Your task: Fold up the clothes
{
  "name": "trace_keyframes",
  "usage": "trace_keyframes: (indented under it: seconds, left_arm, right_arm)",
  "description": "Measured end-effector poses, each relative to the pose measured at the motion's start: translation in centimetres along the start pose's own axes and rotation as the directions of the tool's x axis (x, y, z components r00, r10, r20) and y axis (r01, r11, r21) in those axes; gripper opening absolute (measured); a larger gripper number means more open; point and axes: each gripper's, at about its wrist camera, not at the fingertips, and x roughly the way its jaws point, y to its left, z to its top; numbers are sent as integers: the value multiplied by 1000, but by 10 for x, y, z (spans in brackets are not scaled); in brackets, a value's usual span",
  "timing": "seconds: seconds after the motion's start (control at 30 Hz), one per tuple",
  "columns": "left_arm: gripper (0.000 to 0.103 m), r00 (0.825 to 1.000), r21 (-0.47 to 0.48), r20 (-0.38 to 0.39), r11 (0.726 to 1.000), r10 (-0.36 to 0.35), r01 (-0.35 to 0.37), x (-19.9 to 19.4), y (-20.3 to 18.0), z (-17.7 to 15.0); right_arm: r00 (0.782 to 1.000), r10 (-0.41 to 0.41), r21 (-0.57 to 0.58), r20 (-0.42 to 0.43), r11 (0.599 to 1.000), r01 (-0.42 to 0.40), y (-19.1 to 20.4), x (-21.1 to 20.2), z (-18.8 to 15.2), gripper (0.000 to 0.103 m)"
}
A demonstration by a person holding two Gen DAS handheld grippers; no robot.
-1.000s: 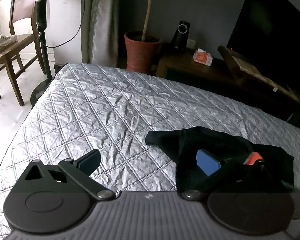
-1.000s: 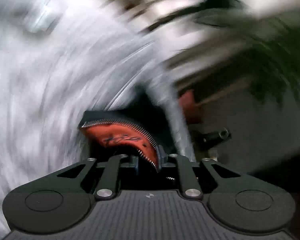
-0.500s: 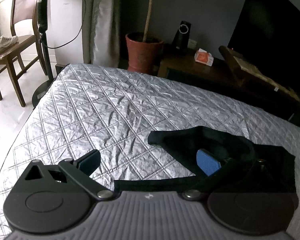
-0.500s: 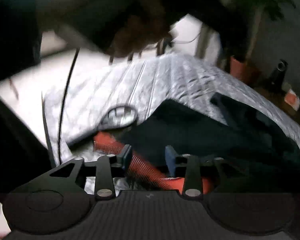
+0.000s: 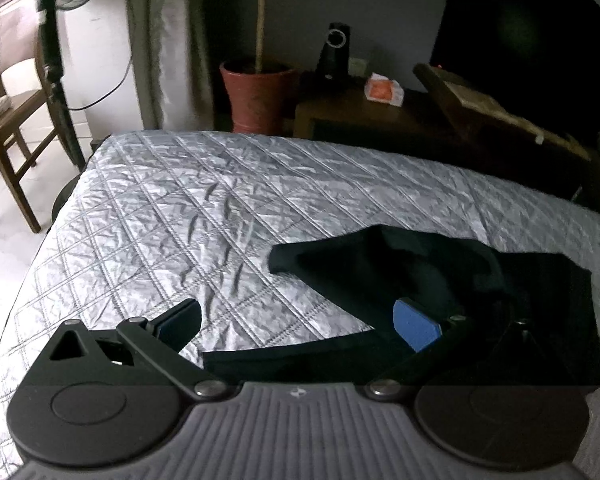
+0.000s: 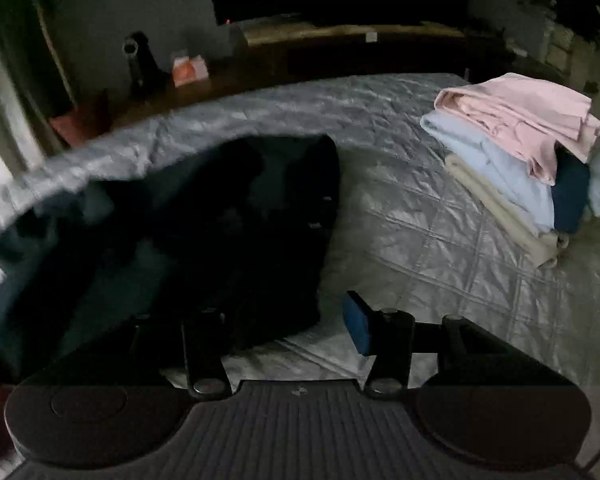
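The main risk is a bad grab. The black garment [image 5: 440,280] lies rumpled in more than one layer on the bed [image 5: 220,208], so a gripper that closes on it may catch only the top layer, or two layers at once, and drag the cloth into a skewed fold. The quilted cover looks slick, so a pull from one side could slide the whole piece instead of turning it over. The right view is dim and the cloth nearly featureless, so hems and corners are hard to pick out; a pinch could land off the edge. A wide sweep to the right might also knock the stack [image 6: 516,160] of folded clothes, which sits well apart from the garment.

The garment is dark, soft and limp. From the left view one narrow end reaches out toward the middle of the bed, with a strip running along the near edge; I cannot tell what kind of garment it is. It looks partly bunched rather than flat.

The left gripper [image 5: 296,320] hangs wide open over the near edge of the cloth, holding nothing. The right gripper [image 6: 284,320] is also open, its right finger over bare quilt and its left lost against the black cloth.
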Motion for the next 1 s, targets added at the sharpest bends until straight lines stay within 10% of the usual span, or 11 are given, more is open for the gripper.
trace_keyframes:
  seconds: [0.2, 0.33, 0.6, 0.73, 0.87, 1.0]
  left_arm:
    - [102, 1000, 57, -14, 998, 1, 0, 7, -21, -3]
    - [102, 1000, 79, -21, 997, 0, 2, 11, -31, -4]
    - [102, 1000, 106, -31, 994, -1, 4, 18, -45, -4]
    - [102, 999, 126, -36, 992, 6, -2, 19, -49, -6]
    - [102, 999, 118, -32, 993, 6, -2, 18, -46, -5]
    - [102, 1000, 96, -23, 995, 4, -2, 15, -40, -1]
  right_arm:
    - [998, 58, 155, -37, 987, -51, -7, 40, -9, 68]
    - [985, 171, 231, 30, 957, -173, -16, 52, -16, 38]
    - [972, 193, 91, 133, 974, -206, -48, -12, -4, 35]
    - [999, -46, -129, 8, 990, 47, -54, -13, -9, 44]
    - [958, -282, -319, 56, 904, 285, -46, -18, -13, 55]
    - [992, -74, -284, 103, 953, 101, -23, -25, 12, 58]
